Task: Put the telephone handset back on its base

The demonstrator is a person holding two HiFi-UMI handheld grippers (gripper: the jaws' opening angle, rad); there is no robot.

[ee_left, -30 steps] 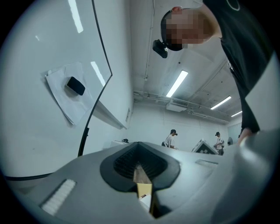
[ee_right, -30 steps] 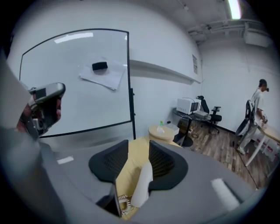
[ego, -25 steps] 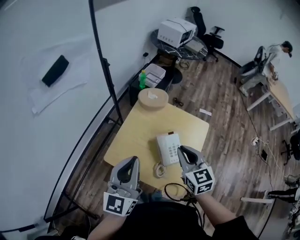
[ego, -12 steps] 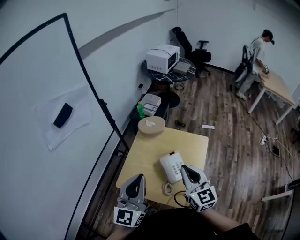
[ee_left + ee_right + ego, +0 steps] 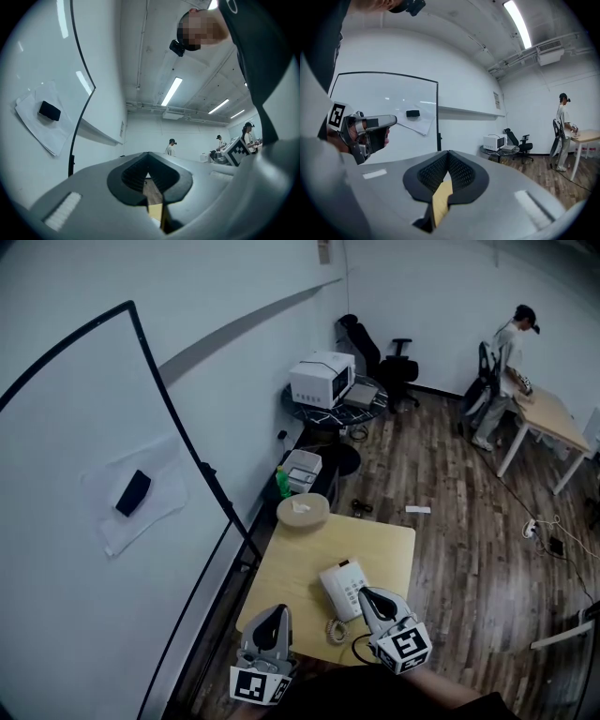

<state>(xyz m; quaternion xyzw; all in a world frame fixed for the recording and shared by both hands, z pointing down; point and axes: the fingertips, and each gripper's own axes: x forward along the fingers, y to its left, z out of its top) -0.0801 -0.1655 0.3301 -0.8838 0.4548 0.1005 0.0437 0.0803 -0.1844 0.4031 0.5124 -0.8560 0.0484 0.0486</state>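
Observation:
The white telephone [image 5: 344,589] sits on the light wooden table [image 5: 302,563] near its front edge. Its handset seems to lie in the cradle on the base's left side, though it is small in the head view. A coiled cord [image 5: 335,629] hangs at the phone's front. My right gripper [image 5: 367,595] is just right of the phone, jaws shut and empty, as the right gripper view [image 5: 449,153] confirms. My left gripper [image 5: 273,614] hovers at the table's front left, also shut with nothing in it [image 5: 149,154]. Neither gripper view shows the phone.
A round wooden tray [image 5: 302,509] lies at the table's far edge. A whiteboard on a black stand [image 5: 202,474] runs along the left. Behind are a white box on a round table [image 5: 322,378], an office chair [image 5: 401,357] and a person at a desk [image 5: 511,338]. A black cable [image 5: 360,649] loops near me.
The head view has tilted up and pulled back, so the table looks smaller and lower. Both grippers stay near the table's front edge, the right one still beside the phone.

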